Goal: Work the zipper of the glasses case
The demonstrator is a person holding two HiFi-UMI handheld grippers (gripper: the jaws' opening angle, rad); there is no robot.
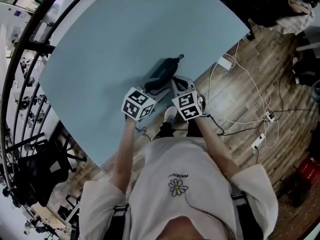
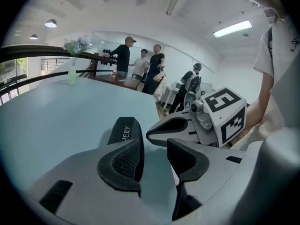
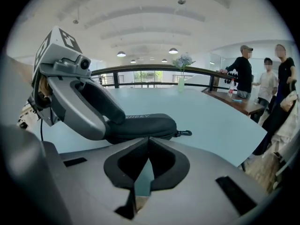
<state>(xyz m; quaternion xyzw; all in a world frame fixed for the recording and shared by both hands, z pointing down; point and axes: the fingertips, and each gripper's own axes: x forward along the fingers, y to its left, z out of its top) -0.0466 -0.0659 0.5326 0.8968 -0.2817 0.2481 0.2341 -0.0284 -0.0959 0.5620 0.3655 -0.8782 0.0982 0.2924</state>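
Broadly, a wide pale-blue counter (image 1: 110,49) fills the scene, and the dark glasses case (image 1: 164,74) lies on it close to the near edge, towards the right, its long axis running from near-left to far-right. Both tools sit at the case's near end. The left hand-held gripper (image 2: 152,158) has its jaws well apart with only bare counter between them, and the case lies just beyond and a little left of its tips, so it looks the nearer of the two. The right hand-held gripper (image 3: 149,149) is closed on nothing, facing the case's long side. A small loop (image 3: 185,133) marks the far end, well apart from both, so reaching it probably means travelling along the case
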